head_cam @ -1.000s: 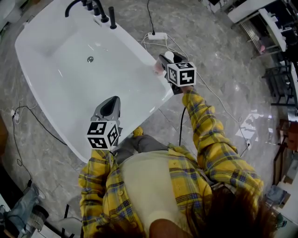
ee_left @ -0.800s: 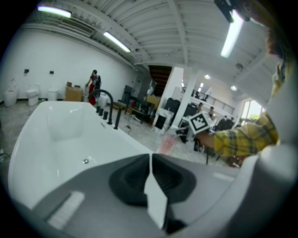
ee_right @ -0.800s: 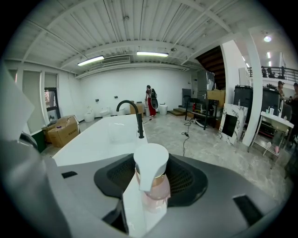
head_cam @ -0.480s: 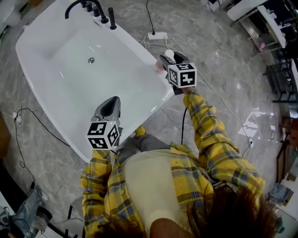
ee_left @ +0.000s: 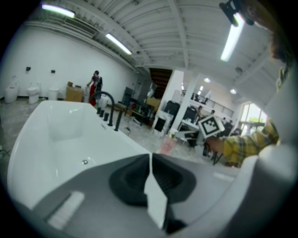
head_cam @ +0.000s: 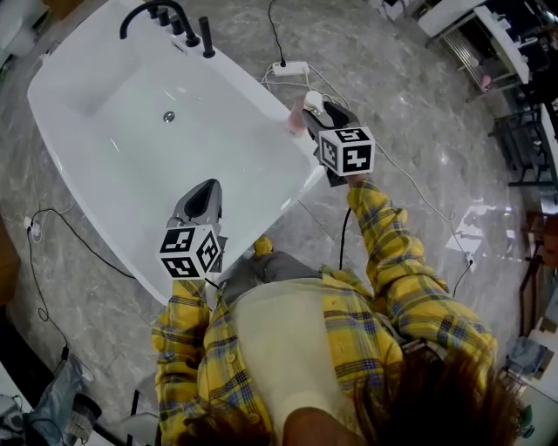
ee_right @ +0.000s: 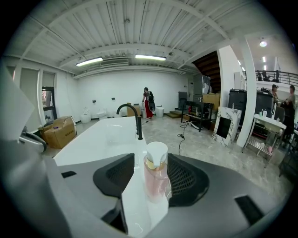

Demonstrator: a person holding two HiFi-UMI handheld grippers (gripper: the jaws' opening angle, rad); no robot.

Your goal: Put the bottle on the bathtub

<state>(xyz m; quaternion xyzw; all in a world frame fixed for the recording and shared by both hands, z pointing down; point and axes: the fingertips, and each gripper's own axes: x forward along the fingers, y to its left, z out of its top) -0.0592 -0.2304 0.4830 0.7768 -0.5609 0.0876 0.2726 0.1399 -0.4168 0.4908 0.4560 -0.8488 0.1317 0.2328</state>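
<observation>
A pink bottle (head_cam: 296, 116) with a white cap stands upright on the right rim of the white bathtub (head_cam: 131, 152). My right gripper (head_cam: 307, 113) is open around it. In the right gripper view the bottle (ee_right: 156, 179) sits between the jaws of that gripper (ee_right: 151, 182), close to the right jaw, with a strip of white tub (ee_right: 107, 135) rim showing on its left. My left gripper (head_cam: 207, 187) hovers over the tub's near end, shut and empty. From the left gripper (ee_left: 150, 160) view, the bottle (ee_left: 166, 146) is small on the far rim of the tub (ee_left: 60, 135).
A black faucet set (head_cam: 161, 13) stands at the tub's far end. A white power strip (head_cam: 292, 67) and cables lie on the marble floor right of the tub. A cardboard box (ee_right: 58, 132) sits beyond the tub, and a person (ee_right: 147, 104) stands far off.
The right gripper has drawn back slightly toward the person while the bottle stays on the rim. The left gripper has barely moved.
</observation>
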